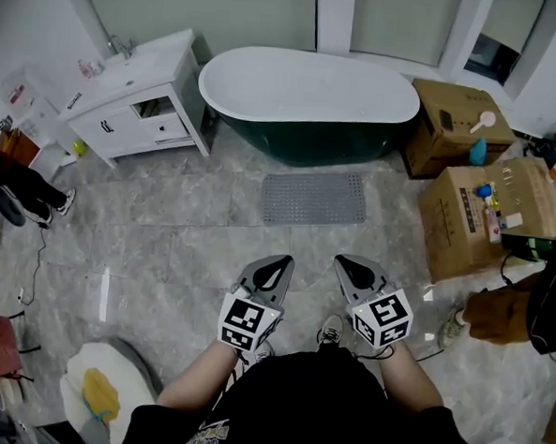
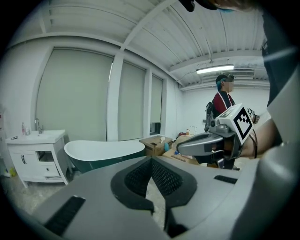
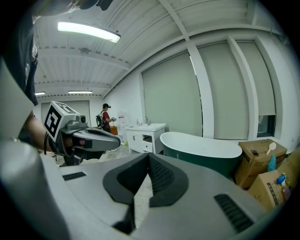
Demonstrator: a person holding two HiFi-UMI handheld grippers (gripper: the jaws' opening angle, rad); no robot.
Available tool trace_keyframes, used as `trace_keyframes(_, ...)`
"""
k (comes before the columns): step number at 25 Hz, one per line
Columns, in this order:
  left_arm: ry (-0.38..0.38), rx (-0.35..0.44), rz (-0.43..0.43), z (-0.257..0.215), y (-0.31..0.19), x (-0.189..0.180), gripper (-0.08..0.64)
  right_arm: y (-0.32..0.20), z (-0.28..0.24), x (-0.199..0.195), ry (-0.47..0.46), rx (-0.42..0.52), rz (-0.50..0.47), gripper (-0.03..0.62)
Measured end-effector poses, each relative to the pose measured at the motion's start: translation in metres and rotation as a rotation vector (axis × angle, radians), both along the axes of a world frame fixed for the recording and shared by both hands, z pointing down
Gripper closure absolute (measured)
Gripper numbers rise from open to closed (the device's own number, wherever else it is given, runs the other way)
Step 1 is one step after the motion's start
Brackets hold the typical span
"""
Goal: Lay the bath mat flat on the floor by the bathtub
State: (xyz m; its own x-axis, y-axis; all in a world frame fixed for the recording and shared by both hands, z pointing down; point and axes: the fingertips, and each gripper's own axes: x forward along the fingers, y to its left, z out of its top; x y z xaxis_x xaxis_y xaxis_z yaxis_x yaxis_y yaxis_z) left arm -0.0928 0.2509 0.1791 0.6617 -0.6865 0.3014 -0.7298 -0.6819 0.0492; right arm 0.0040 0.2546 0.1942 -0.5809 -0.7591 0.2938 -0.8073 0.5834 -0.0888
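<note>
Left gripper [image 1: 273, 274] and right gripper [image 1: 353, 272] both closed, empty; bath mat [image 1: 314, 198] flat

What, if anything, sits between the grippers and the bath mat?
Nothing visible. Only bare floor separates the left gripper and right gripper from the bath mat, which lies flat in front of the bathtub. Both grippers are shut and empty.
</note>
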Motion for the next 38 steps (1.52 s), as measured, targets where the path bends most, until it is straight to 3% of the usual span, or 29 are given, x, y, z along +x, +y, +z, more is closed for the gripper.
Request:
trace_keyframes(7, 0.017, -0.002, 0.047, 0.0, 0.025, -0.082, 0.545, 0.035, -0.006, -0.081, 0.031, 0.022, 0.075, 0.576)
trace_keyframes(17, 0.023, 0.006, 0.078, 0.005, 0.039, -0.149, 0.545, 0.067, -0.006, -0.13, 0.061, 0.001, 0.175, 0.576)
trace_keyframes(21, 0.022, 0.025, 0.091, 0.002, 0.048, -0.158, 0.545, 0.07, -0.011, -0.141, 0.061, 0.011, 0.178, 0.575)
trace_keyframes(25, 0.035, -0.007, 0.09, -0.004, 0.049, -0.159, 0.545, 0.067, -0.018, -0.144, 0.066, 0.023, 0.183, 0.576)
trace_keyframes(38, 0.023, 0.043, 0.076, -0.004, 0.041, -0.129, 0.545, 0.068, -0.004, -0.112, 0.067, 0.002, 0.167, 0.577)
